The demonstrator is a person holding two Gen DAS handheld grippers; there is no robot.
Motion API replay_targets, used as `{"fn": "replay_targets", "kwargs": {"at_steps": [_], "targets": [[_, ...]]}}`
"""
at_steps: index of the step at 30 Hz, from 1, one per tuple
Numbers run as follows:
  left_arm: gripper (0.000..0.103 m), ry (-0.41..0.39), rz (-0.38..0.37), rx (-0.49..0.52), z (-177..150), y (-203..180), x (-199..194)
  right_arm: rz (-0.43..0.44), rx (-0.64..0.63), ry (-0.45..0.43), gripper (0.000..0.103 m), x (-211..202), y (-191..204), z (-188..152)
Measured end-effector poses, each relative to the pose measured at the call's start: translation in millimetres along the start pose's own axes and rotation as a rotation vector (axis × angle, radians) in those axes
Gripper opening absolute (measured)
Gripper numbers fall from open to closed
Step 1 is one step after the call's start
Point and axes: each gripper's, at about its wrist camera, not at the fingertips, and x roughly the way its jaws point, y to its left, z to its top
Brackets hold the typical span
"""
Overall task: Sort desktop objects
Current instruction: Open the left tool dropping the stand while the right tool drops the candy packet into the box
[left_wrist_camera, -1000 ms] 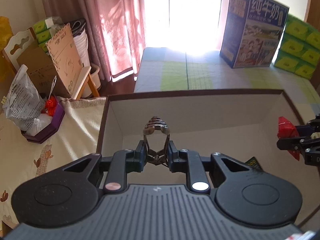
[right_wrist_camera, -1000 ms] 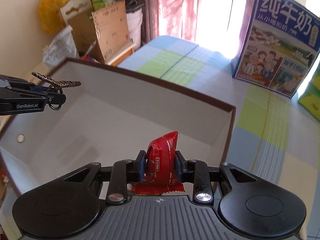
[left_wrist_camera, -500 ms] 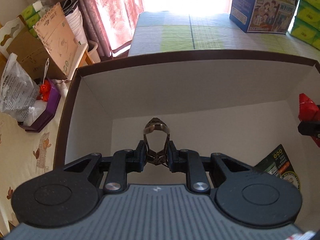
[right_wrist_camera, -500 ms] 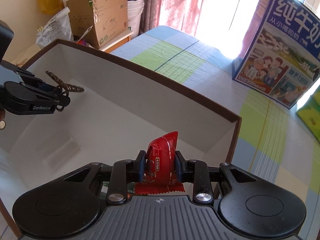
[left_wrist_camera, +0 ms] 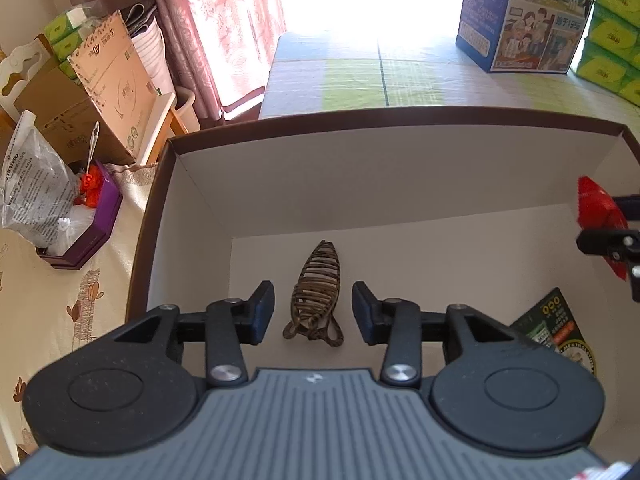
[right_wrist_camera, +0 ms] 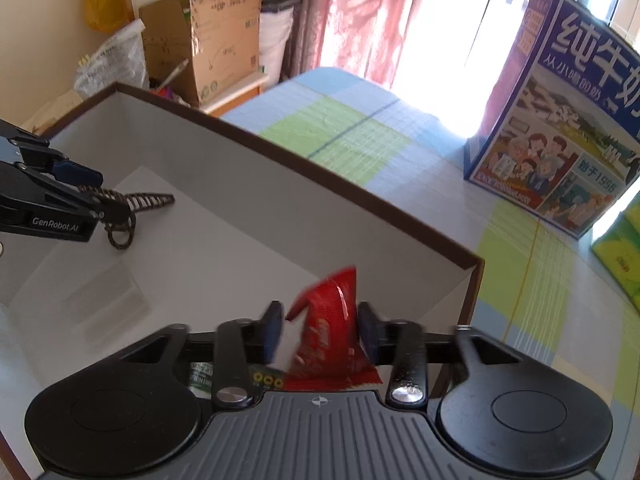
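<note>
A large open box [left_wrist_camera: 360, 128] with brown rim and pale inside walls fills both views. On its floor lies a brown striped hair claw [left_wrist_camera: 316, 292], directly between the fingers of the left gripper [left_wrist_camera: 313, 312]. Those jaws are opening, and the pads stand clear of the clip on both sides. In the box's right corner a dark green packet [left_wrist_camera: 554, 326] lies flat on the floor. The right gripper [right_wrist_camera: 320, 330] hangs over that same corner; its jaws are opening too, with a red snack packet [right_wrist_camera: 324, 320] between them, blurred and tilted, near the right pad and apart from the left one.

Half a second ago both grippers were pinched tight: the left one held the hair claw up off the floor, and the right one squeezed the red packet upright. Now the clip lies on the box floor.

Beyond the box, a blue milk carton [right_wrist_camera: 560, 120] stands on the checked tablecloth [right_wrist_camera: 360, 128], with green tissue packs [left_wrist_camera: 612, 32] beside it. To the left, off the table, are cardboard boxes [left_wrist_camera: 108, 92], a clear plastic bag [left_wrist_camera: 32, 188] and a purple tray [left_wrist_camera: 88, 232] by the pink curtain [left_wrist_camera: 224, 20]. Nothing blocks either gripper inside the box.
</note>
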Motion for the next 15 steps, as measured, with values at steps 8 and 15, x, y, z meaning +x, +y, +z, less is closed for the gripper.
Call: {"fn": "replay_targets", "kwargs": {"at_steps": [8, 15], "targets": [[0.058, -0.051, -0.020, -0.001, -2, 0, -20, 0.030, 0.000, -0.098, 0.082, -25, 0, -9], [0.081, -0.116, -0.010, 0.028, -7, -5, -50, 0.057, 0.008, -0.144, 0.101, -55, 8, -28]]}}
